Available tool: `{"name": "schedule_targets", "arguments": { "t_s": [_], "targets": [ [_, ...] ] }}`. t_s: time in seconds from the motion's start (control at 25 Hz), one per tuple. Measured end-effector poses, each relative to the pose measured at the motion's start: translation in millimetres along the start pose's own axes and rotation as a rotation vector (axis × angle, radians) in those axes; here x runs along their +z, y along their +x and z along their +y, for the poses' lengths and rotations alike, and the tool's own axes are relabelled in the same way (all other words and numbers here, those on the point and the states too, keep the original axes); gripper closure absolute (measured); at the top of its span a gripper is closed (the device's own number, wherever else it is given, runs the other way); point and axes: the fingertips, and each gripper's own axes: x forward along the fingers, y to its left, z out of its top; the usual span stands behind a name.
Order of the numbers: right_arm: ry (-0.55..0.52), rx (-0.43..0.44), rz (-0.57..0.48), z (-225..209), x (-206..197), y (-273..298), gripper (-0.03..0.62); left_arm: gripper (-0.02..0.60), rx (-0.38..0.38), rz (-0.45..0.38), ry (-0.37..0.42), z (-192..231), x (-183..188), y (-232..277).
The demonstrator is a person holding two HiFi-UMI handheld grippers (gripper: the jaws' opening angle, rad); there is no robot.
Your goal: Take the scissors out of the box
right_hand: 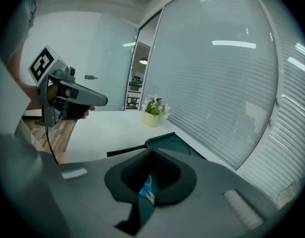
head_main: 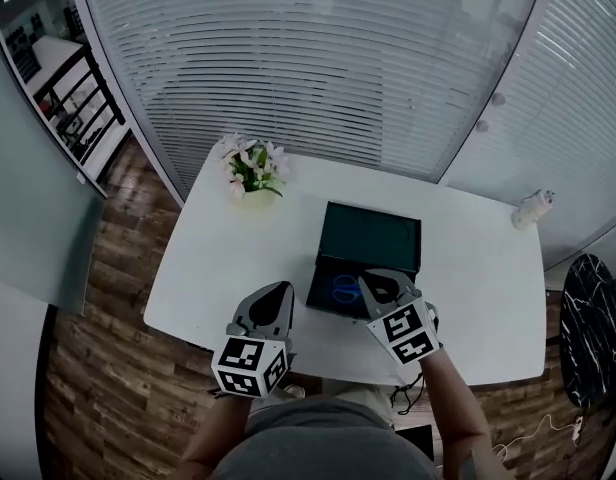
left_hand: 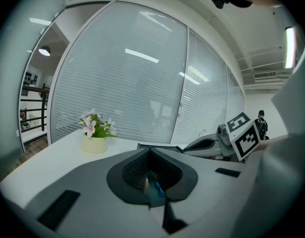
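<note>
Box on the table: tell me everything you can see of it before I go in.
The box is dark teal, flat and rectangular, and lies open on the white table, its lid swung back toward the window, its tray on the near side. Blue-handled scissors lie in the tray. The right tool hangs over the tray's right edge; whether they touch cannot be told.
</note>
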Motion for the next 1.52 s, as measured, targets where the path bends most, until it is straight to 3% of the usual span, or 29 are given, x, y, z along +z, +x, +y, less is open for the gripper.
{"name": "schedule_targets", "arguments": {
  "t_s": [0.16, 0.44, 0.48, 0.52, 0.8, 1.2, 1.52],
  "targets": [
    [-0.042, 0.109, 0.129, 7, -29, 28, 0.583, 0.575, 0.03, 0.013, -0.014, 8, -4, 0],
    [-0.093, 0.253, 0.267, 19, -62, 60, 0.583, 0.575, 0.049, 0.029, -0.017, 13, -8, 2],
    [-0.099, 0.278, 0.286, 21, -65, 63, 0.571, 0.575, 0.051, 0.029, -0.018, 14, -9, 3],
    [-0.109, 0.303, 0.305, 24, -69, 65, 0.517, 0.576, 0.053, 0.029, -0.018, 14, -9, 3],
    [-0.205, 0.454, 0.429, 39, -95, 75, 0.45, 0.575, 0.07, 0.03, -0.027, 17, -12, 1],
    [-0.276, 0.489, 0.491, 45, -114, 87, 0.476, 0.577, 0.091, 0.023, -0.036, 21, -13, -2],
    [-0.275, 0.509, 0.503, 50, -114, 87, 0.491, 0.575, 0.095, 0.014, -0.034, 23, -11, -4]
  ]
}}
